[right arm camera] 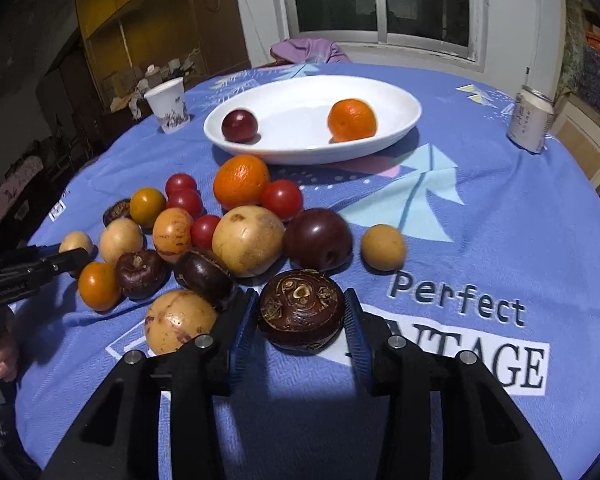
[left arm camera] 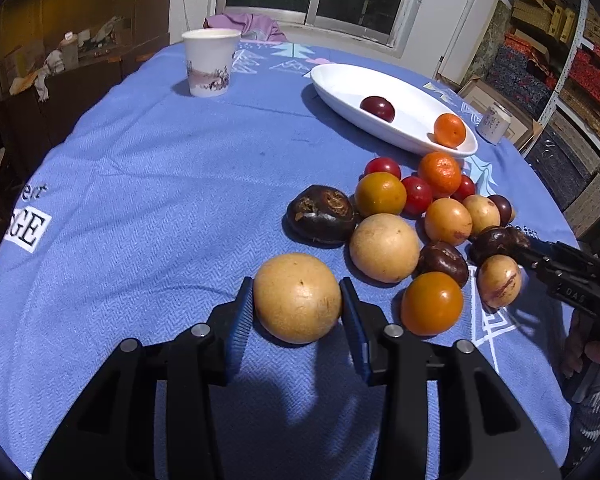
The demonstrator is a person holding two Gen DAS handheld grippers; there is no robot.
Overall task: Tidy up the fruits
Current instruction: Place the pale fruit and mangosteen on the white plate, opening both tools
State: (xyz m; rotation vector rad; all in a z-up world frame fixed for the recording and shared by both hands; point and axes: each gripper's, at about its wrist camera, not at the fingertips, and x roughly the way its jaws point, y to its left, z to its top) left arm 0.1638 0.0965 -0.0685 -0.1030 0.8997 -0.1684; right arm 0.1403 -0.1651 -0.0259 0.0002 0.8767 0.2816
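A: Left gripper [left arm camera: 297,304]: jaws spread round the tan fruit [left arm camera: 297,298], pads at its widest girth, looks like touching on both sides. Pinched or only bracketed? Cannot tell. Fruit resting on the cloth [left arm camera: 140,200], near edge of the pile.

B: Right gripper [right arm camera: 300,316]: jaws spread either side of the dark chestnut [right arm camera: 301,310], flat side up, on the cloth. Contact likewise unclear.

A: Handling, judged only. Tan fruit: round, smooth, probably firm; prone to roll or slip. Hold across the middle, moderate squeeze.

B: Chestnut: squat, hard-looking, glossy skin. Grip on the curved sides, below the ridged top. Light, presumably.

A: Containers. White dish [left arm camera: 340,80]: one plum [left arm camera: 377,108], one tangerine [left arm camera: 450,130], well apart, lots of bare room.

B: Paper cup [left arm camera: 210,62]: contents not visible. Can [right arm camera: 531,118] beyond the dish, upright.

A: Remaining pile beside the dish: tomatoes, oranges, chestnuts, tan fruits, many touching. Risk of nudging neighbours on lift.
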